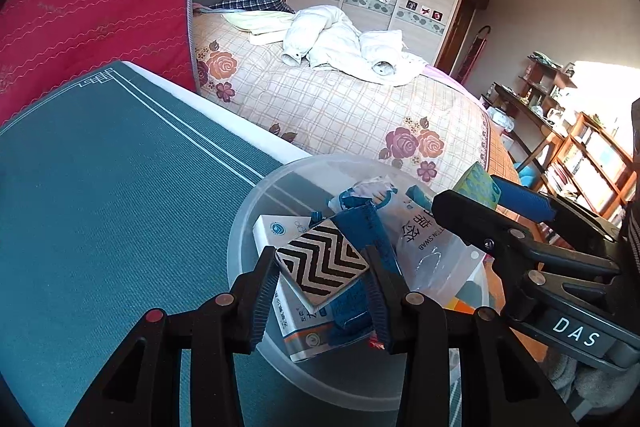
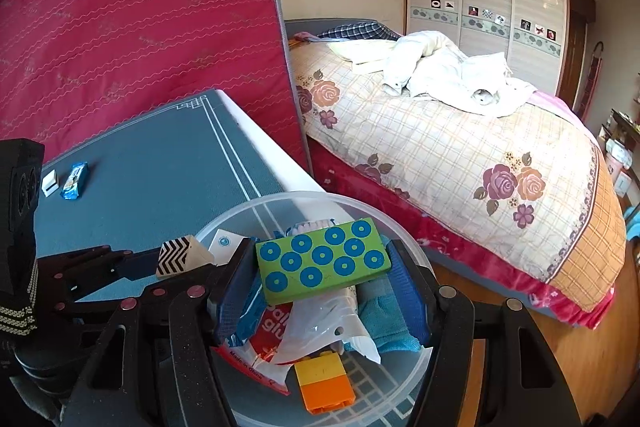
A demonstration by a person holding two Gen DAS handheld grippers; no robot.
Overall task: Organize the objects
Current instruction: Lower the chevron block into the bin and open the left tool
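1. The left gripper (image 1: 322,285) has its jaws clamped narrowly on a black-and-white zigzag block (image 1: 320,263), one pad on each side.
2. The right gripper (image 2: 322,287) has its jaws set wider, clamped on the ends of a green block with blue rings (image 2: 322,261).
3. Both blocks hang over a clear plastic tub (image 2: 404,227) that holds a cotton swab bag (image 1: 424,243), a white box (image 1: 294,331) and a yellow-orange brick (image 2: 325,381).
4. The tub stands at the edge of the blue desk (image 1: 100,195), near the bed (image 2: 460,155).
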